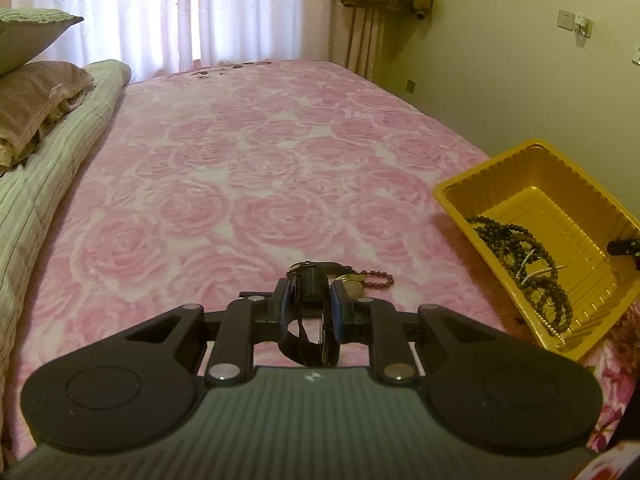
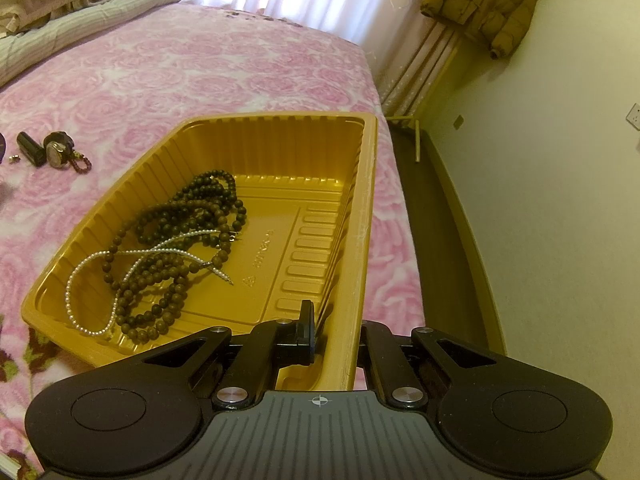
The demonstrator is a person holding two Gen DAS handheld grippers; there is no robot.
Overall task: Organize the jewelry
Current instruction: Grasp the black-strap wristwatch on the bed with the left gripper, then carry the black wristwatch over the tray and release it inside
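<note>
Closest to the left wrist camera, the left tool [image 1: 311, 300] has its blue pads narrowed onto a black watch strap [image 1: 311, 286], so it holds the watch. Part of the strap loops back between the two fingers toward the camera. Just past the fingertips, the gold-coloured watch face [image 1: 352, 280] shows, and a short dark red bead chain [image 1: 378, 278] lies right beside it on the pink rose-patterned bed [image 1: 248, 152].

Closest to the right wrist camera, the right tool [image 2: 334, 330] is clamped shut on the near rim of a yellow plastic tray [image 2: 360, 208], one finger inside the tray wall and the other outside it.

Inside the tray, toward its near left corner, lies a tangle of dark brown bead necklaces [image 2: 176, 236] with a thin strand of small white pearls [image 2: 86, 276] looped through them. Its remaining floor is bare.

Left of the tray and further back, the right wrist view shows the watch again, with the dark red chain at its side.

Beyond the tray, folded green bedding [image 1: 44, 184] and pillows [image 1: 36, 92] lie along the bed's left side, white curtains [image 1: 168, 12] hang behind the bed, and a brown padded jacket [image 2: 484, 0] hangs to the tray's far right.
</note>
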